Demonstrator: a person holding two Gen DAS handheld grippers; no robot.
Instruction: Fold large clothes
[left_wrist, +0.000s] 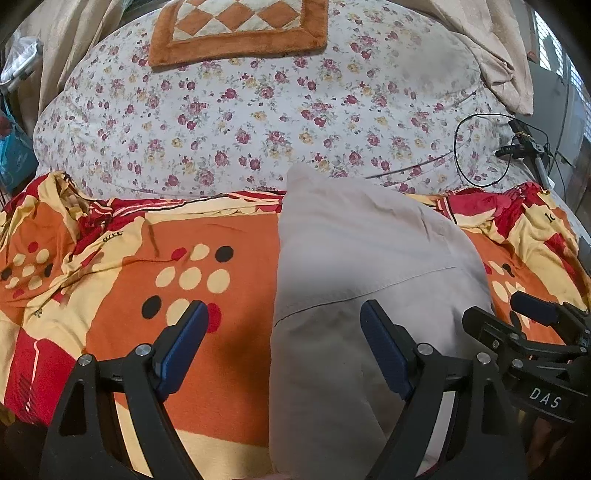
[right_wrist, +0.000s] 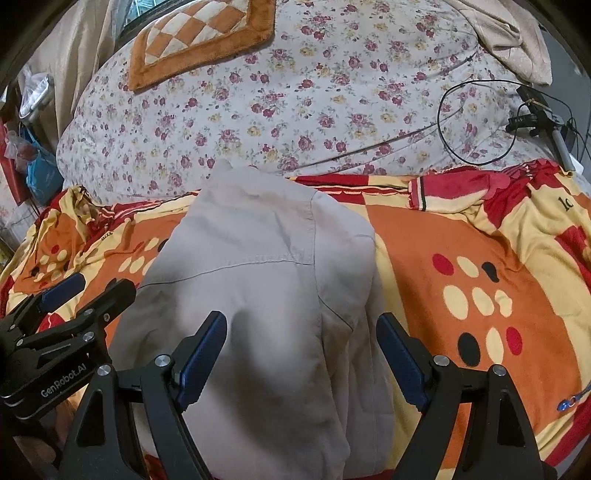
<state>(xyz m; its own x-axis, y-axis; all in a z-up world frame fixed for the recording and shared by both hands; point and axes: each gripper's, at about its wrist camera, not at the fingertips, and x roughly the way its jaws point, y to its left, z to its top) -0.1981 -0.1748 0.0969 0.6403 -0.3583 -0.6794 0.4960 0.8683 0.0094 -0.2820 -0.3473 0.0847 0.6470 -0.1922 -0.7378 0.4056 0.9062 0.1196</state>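
garment: folded beige-grey garment (right_wrist: 255, 295), lies as a long strip on the orange-red blanket (right_wrist: 480, 258), far end reaching the floral sheet (right_wrist: 295, 110)
left gripper (left_wrist: 282, 317): jaws spread wide, gripping nothing, over the garment's left edge
right gripper (right_wrist: 301, 328): also spread wide, empty, above the garment's near end
extras: checkered mat (right_wrist: 195, 33) and a black cable (right_wrist: 476, 122) further back

Bare blanket (left_wrist: 221, 369) flanks the garment (left_wrist: 351, 258); cable (left_wrist: 461, 155) far right.
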